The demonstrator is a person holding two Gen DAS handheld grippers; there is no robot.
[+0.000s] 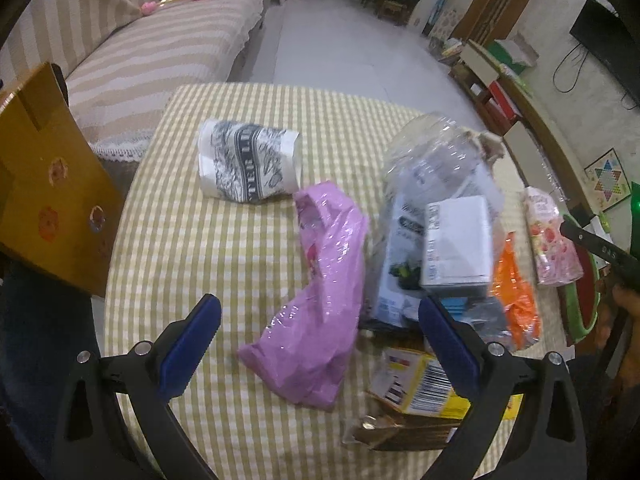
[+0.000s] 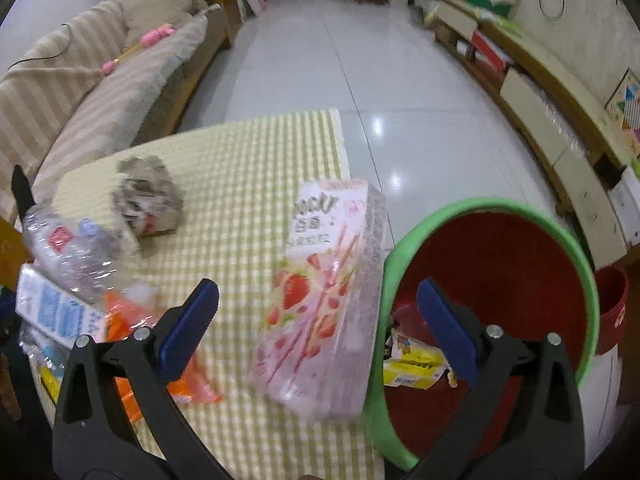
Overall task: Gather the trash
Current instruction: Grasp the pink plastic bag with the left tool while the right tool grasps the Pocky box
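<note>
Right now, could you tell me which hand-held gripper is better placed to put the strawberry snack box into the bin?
Right. The right hand-held gripper is open, with the snack box between its fingers and the bin beside it. The left hand-held gripper faces the pink bag.

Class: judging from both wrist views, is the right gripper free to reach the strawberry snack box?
Probably yes: the right gripper is open, and the strawberry snack box lies uncovered between its fingers beside the green-rimmed bin.

Home living room: beige striped fabric sofa (image 1: 152, 52), glossy white tiled floor (image 2: 360, 60), low cream wall cabinet (image 2: 560, 120)
</note>
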